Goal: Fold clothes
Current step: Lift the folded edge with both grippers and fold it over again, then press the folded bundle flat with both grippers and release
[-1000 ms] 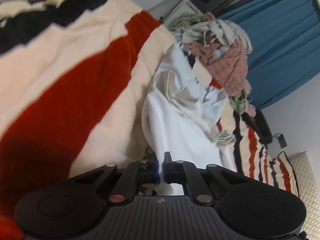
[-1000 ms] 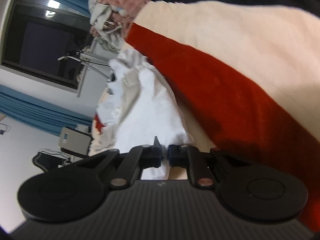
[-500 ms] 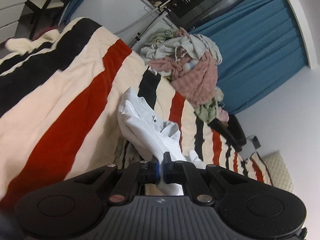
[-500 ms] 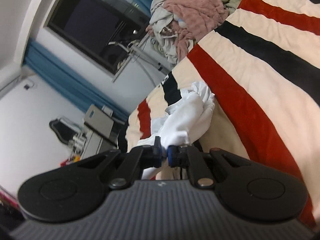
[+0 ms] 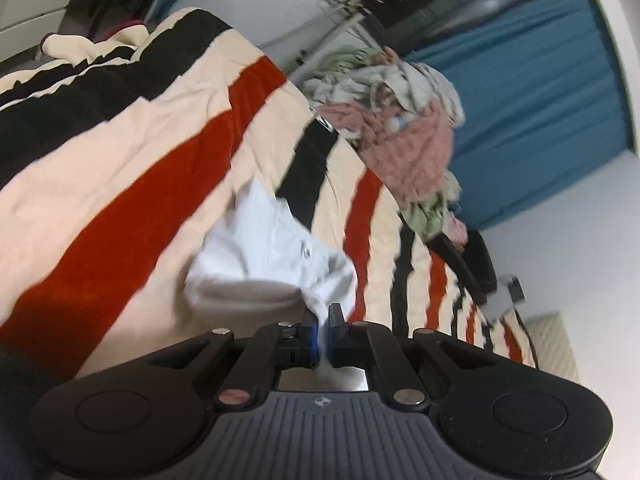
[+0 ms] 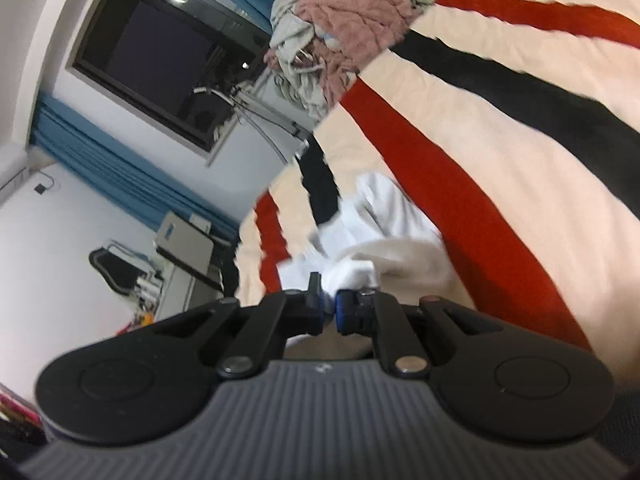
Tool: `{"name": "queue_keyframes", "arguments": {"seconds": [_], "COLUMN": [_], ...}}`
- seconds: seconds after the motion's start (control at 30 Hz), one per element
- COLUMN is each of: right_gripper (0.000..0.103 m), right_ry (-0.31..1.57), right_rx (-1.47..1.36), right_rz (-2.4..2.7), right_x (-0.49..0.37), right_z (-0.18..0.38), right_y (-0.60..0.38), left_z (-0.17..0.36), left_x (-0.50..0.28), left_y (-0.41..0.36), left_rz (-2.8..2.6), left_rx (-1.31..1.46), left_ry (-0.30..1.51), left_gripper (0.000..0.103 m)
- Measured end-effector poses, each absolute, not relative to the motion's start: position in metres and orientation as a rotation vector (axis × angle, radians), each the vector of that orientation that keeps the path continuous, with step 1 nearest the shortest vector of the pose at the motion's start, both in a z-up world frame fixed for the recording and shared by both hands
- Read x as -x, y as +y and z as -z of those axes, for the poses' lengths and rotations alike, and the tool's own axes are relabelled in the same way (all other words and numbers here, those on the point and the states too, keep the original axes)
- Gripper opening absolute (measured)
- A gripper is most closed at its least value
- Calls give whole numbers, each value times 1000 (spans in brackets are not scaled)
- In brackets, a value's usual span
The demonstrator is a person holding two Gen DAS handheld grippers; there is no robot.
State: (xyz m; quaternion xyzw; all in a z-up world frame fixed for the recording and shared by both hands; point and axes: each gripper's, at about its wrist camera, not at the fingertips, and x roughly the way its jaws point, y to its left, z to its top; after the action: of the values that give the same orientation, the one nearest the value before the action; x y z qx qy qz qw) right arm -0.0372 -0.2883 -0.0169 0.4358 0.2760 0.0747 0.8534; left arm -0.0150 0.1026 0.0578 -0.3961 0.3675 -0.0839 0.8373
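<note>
White shirt point(image 5: 272, 256) pinched between both grippers' fingers point(image 6: 314, 300).

Dim indoor light, motion blur, fisheye-bent edges.

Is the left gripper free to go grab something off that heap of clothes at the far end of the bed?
Probably not yet: the left gripper is shut on the white shirt, and the clothes heap lies well beyond it across the striped blanket.
</note>
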Motion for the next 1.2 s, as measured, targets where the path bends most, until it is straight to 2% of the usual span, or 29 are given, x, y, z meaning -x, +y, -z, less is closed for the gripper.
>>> {"name": "queue_keyframes", "arguments": {"seconds": [0.2, 0.37, 0.47, 0.63, 0.73, 0.77, 0.8, 0.83, 0.87, 0.9, 0.93, 1.0, 1.1, 1.2], "right_gripper": [10, 10, 10, 11, 14, 15, 24, 40, 51, 73, 81, 81, 80, 79], "right_ry": [563, 553, 570, 610, 634, 637, 632, 627, 622, 617, 612, 594, 515, 517], "right_rx": [-918, -895, -889, -884, -880, -874, -860, -846, -831, -817, -803, -760, -605, -485], "right_rz": [-103, -85, -86, -90, -92, -102, -127, -151, -175, -199, -224, -265, -246, -137], "right_x": [-71, -132, -145, -159, -167, -167, -162, -158, -154, -149, -145, -135, -122, -132], "right_z": [9, 55, 74, 98, 112, 113, 109, 104, 100, 96, 91, 81, 64, 71], "right_y": [-272, -271, -273, -276, -278, -278, -275, -273, -271, -269, -267, -262, -260, -263], "left_z": [-53, 4, 38, 40, 38, 36, 34, 32, 30, 28, 27, 26, 32, 49], "left_x": [-91, -155, -174, -183, -181, -178, -173, -168, -163, -157, -151, -143, -142, -155], "left_y": [102, 103, 115, 124, 121, 119, 115, 110, 105, 100, 96, 86, 70, 60], "left_rz": [72, 157, 196, 130, 149, 152, 159, 171, 183, 197, 211, 233, 237, 188], "left_rx": [814, 724, 801, 737, 689, 660, 626, 583, 539, 501, 464, 395, 279, 243], "left_ry": [778, 747, 745, 627, 631, 629, 630, 634, 638, 632, 626, 614, 612, 659], "left_gripper": [7, 7, 6, 3, 8, 14, 25, 33, 51, 61, 64, 72, 73, 70]}}
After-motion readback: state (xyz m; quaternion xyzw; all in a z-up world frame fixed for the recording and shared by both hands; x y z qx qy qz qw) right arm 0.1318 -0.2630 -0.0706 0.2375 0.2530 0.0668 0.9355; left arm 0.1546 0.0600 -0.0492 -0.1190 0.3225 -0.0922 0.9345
